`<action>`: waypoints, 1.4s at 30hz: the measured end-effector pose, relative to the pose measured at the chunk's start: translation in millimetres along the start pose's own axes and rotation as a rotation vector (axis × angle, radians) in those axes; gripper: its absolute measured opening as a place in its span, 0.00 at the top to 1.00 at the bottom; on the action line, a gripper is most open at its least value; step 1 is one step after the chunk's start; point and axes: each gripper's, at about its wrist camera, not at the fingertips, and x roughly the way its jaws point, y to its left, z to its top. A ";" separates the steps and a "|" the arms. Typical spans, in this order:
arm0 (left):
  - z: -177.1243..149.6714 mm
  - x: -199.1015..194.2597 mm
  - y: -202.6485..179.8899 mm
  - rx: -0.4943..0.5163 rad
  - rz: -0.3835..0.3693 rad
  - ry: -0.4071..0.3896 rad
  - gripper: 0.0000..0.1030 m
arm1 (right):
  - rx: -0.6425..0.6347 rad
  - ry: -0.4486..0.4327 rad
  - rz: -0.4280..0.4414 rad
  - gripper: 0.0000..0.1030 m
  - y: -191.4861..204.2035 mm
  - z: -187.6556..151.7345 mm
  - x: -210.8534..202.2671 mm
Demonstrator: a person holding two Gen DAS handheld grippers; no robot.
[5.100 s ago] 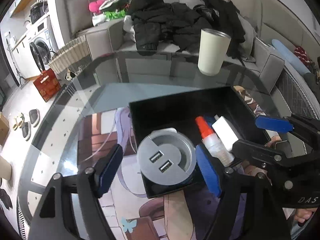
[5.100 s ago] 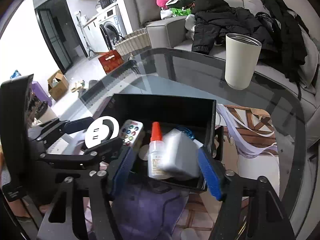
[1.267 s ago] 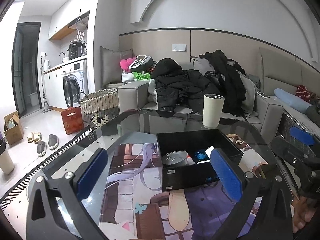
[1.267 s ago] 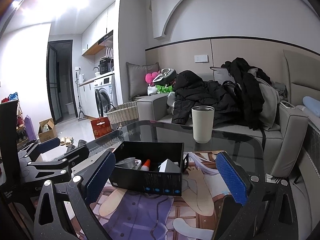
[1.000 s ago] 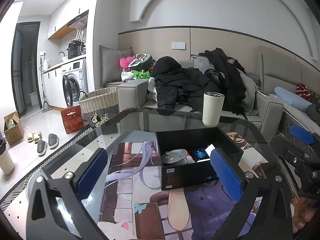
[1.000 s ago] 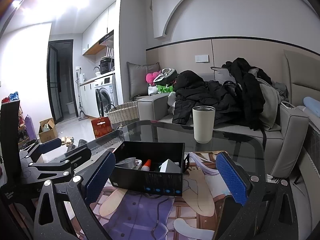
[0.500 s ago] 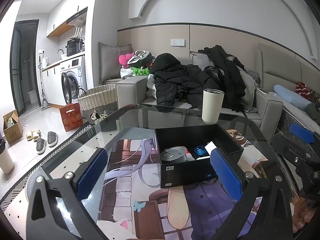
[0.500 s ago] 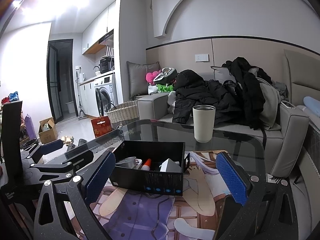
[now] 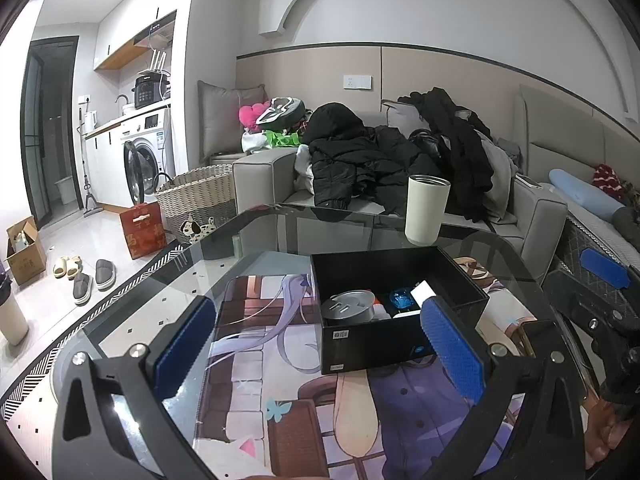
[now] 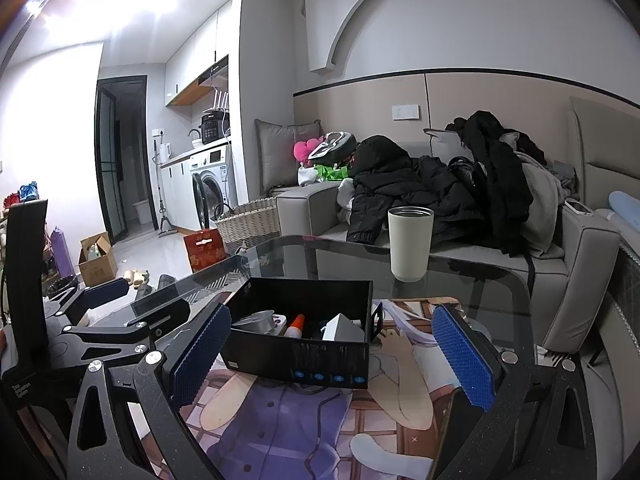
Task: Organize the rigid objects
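Note:
A black open box [image 9: 400, 344] stands on a printed mat on the glass table; it also shows in the right wrist view [image 10: 304, 364]. Inside lie a grey round USB hub [image 9: 348, 307], an orange-capped glue bottle [image 10: 295, 326], a white block [image 10: 340, 328] and a small blue object [image 9: 402, 297]. My left gripper [image 9: 320, 348] is open and empty, held back from the box. My right gripper [image 10: 332, 356] is open and empty, also back from the box.
A cream tumbler [image 9: 426, 208] stands on the far part of the glass table [image 9: 280, 232]. Behind it is a grey sofa [image 9: 260, 172] piled with dark coats. A wicker basket [image 9: 196, 196] and red bag sit on the floor at left.
Five seconds ago both grippers were low at the box, around the USB hub and the white block. Now both are open, empty, raised and drawn back. In the last second almost nothing moved.

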 end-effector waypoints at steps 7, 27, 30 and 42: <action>0.1 -0.2 -1.5 0.000 0.008 -0.006 0.00 | 0.000 0.000 -0.001 0.01 -1.0 0.7 1.0; -0.5 1.0 -1.7 -0.001 0.006 -0.001 0.00 | -0.007 0.010 0.004 0.01 3.1 -1.5 4.6; -2.4 1.6 -1.8 -0.003 0.004 0.001 0.00 | -0.006 0.013 0.006 0.01 2.9 -1.3 5.5; -4.9 2.2 -2.5 0.000 0.002 0.005 0.00 | -0.006 0.012 0.005 0.01 4.1 -1.4 5.2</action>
